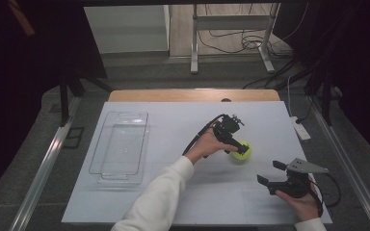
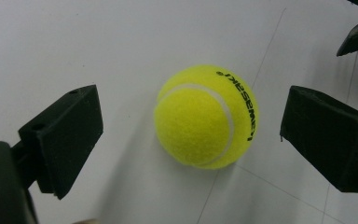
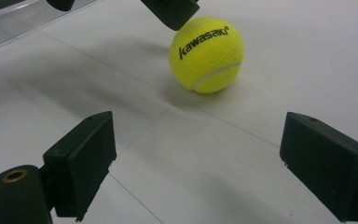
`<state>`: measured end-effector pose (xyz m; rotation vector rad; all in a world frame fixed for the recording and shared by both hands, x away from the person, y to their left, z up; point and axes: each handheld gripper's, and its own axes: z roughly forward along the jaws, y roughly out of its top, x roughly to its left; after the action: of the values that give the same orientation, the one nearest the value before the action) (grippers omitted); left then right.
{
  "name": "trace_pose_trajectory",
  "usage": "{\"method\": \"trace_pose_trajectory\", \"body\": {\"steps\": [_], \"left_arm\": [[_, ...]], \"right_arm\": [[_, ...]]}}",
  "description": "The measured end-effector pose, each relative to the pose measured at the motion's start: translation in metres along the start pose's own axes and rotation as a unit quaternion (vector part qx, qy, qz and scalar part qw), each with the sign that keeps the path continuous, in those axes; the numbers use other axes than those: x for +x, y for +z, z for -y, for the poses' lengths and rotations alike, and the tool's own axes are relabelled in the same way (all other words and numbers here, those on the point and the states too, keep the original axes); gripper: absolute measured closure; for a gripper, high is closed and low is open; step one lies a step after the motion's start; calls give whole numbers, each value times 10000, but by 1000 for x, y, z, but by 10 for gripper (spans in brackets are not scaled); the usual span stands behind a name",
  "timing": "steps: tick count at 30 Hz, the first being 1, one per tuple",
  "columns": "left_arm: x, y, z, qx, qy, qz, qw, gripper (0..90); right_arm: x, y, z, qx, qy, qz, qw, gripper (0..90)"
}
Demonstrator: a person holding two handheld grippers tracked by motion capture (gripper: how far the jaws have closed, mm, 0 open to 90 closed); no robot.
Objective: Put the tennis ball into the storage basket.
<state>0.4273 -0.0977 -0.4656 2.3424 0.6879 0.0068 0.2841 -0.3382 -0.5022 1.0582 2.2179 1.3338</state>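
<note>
A yellow tennis ball [image 1: 243, 151] marked "kawasaki" lies on the white table sheet [image 1: 173, 192], right of centre. My left gripper [image 1: 237, 146] hangs over it, open. In the left gripper view, the ball [image 2: 205, 116] sits between the two black jaws of the left gripper [image 2: 191, 119], with a gap on each side. My right gripper [image 1: 271, 172] is open near the front right, a short way in front of the ball, with nothing in it. In the right gripper view, the ball [image 3: 206, 53] lies beyond the spread jaws of the right gripper [image 3: 200, 140].
An empty clear plastic tray [image 1: 120, 144] stands on the left side of the sheet, and its edge [image 3: 23, 21] shows in the right gripper view. A white power strip [image 1: 301, 129] lies off the sheet's right edge. Cables trail on the floor behind the table.
</note>
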Motion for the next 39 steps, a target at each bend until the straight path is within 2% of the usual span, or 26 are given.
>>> {"method": "trace_pose_trajectory", "body": {"steps": [8, 20, 28, 35, 39], "left_arm": [[-1, 9, -5, 153, 24, 59, 9999, 52], [-2, 19, -7, 256, -2, 77, 9996, 45], [-4, 26, -6, 367, 66, 145, 9992, 54], [-6, 29, -4, 468, 142, 168, 9987, 106], [-7, 29, -4, 527, 172, 168, 9983, 196]], "right_arm": [[0, 0, 0, 0, -3, 1, 10000, 108], [0, 0, 0, 10, -10, 2, 10000, 108], [0, 1, 1, 43, -38, 15, 10000, 108], [0, 1, 1, 39, -30, 19, 10000, 108], [0, 1, 1, 47, -37, 22, 10000, 108]]}}
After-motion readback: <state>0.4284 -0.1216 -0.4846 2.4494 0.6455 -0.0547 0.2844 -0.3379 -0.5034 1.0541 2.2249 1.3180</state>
